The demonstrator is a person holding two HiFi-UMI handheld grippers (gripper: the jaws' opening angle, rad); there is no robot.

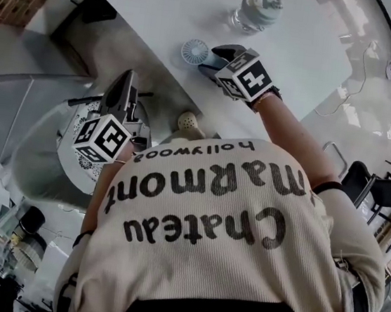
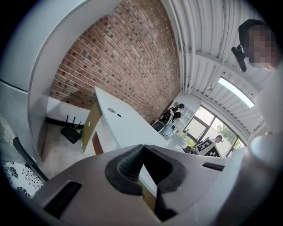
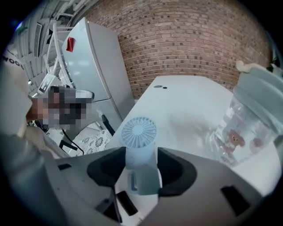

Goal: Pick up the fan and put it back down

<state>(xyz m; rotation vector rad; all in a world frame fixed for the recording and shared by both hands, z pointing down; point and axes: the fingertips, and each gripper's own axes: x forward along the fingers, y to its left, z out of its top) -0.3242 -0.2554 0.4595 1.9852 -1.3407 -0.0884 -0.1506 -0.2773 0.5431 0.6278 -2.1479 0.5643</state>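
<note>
The right tool has its two dark pads closed on the lower body of the pale blue handheld fan, one pad pressing each side. The fan lies on the white bench near its front edge, with its round grille past the tips of the tool and the handle end pointing back toward the camera. In the head view the tool angles down onto the fan, and the marker cube sits just behind the jaws, above the person's right hand.

Just right of the fan, a little further onto the bench, stands a clear drinking bottle with a pale lid; it does not touch the fan. Beyond the bench rises a red brick wall, with a tall white cabinet at its left.

The left tool is closed with its tips together and nothing between them. It is held off the near left corner of the bench, well apart from the fan, over a seat with a floral pattern. The person's cream top, with dark lettering, fills the lower part of the head view.
</note>
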